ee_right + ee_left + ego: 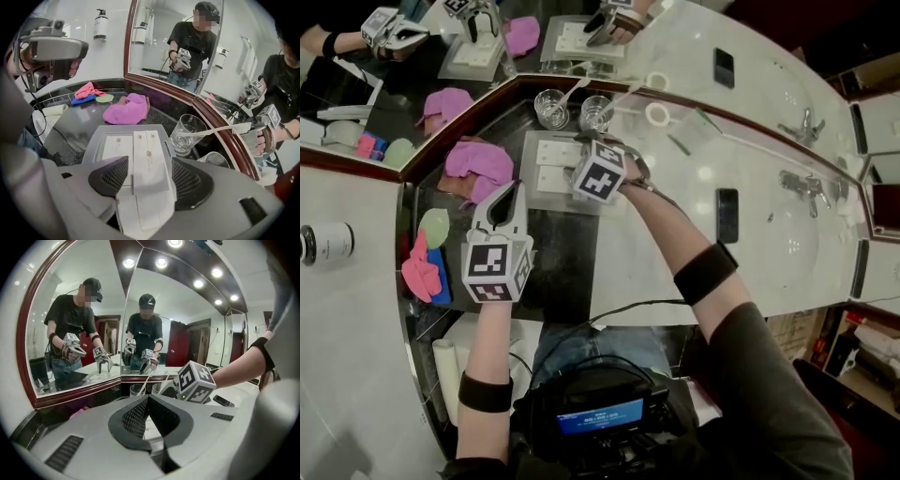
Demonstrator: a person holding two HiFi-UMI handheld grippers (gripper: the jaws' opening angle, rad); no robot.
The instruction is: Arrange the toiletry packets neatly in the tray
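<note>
white packets (145,154): lying in tray (115,130)
right gripper (150,169): jaws standing apart, covering packet ends
left gripper (148,399): jaws pressing together

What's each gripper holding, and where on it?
Nothing held. Left gripper is shut, empty. Right gripper is open, a flat white toiletry packet between its jaws, lying in the grey tray, ungripped.

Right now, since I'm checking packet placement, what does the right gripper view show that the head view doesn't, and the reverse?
Only the right gripper view: the right gripper's jaws standing apart with a white packet between them, over the grey tray. Only the head view: the phone and tap on the white counter. Both: that tray holding packets, two glasses, the pink cloth.
</note>
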